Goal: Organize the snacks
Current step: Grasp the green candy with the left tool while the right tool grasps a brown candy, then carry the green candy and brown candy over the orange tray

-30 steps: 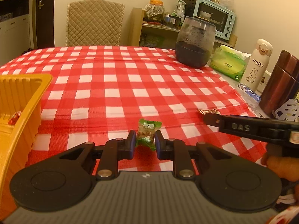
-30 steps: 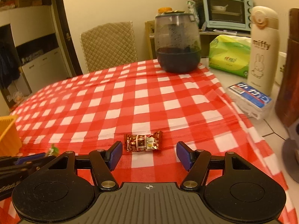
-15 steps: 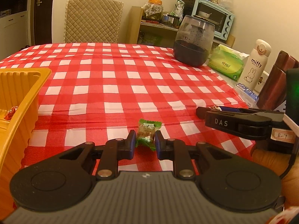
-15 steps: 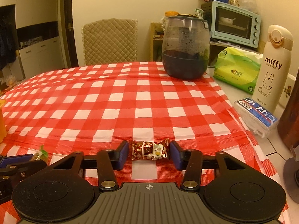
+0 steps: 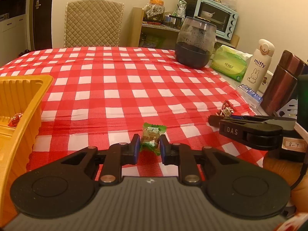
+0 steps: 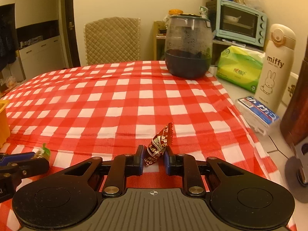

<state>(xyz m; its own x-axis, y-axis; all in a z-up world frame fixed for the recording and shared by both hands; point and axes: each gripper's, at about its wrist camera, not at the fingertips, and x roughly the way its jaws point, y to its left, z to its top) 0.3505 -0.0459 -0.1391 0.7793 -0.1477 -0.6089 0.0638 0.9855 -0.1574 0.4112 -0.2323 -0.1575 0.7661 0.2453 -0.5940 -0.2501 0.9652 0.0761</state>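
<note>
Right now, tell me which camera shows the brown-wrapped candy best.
The right wrist view: the brown-wrapped candy sits centred and close, pinched between the right gripper fingers, one twisted end tilted up. The left wrist view shows it small at the right, partly hidden behind that gripper.

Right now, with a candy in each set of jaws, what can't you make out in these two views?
- Yellow tray: the left wrist view's left edge cuts it off; its near wall hides most of the contents.
- Green candy: its print is too small to read.
- Brown candy: its lower end is hidden behind the right gripper.
- Dark bottle: the right wrist view's edge cuts it off.
</note>
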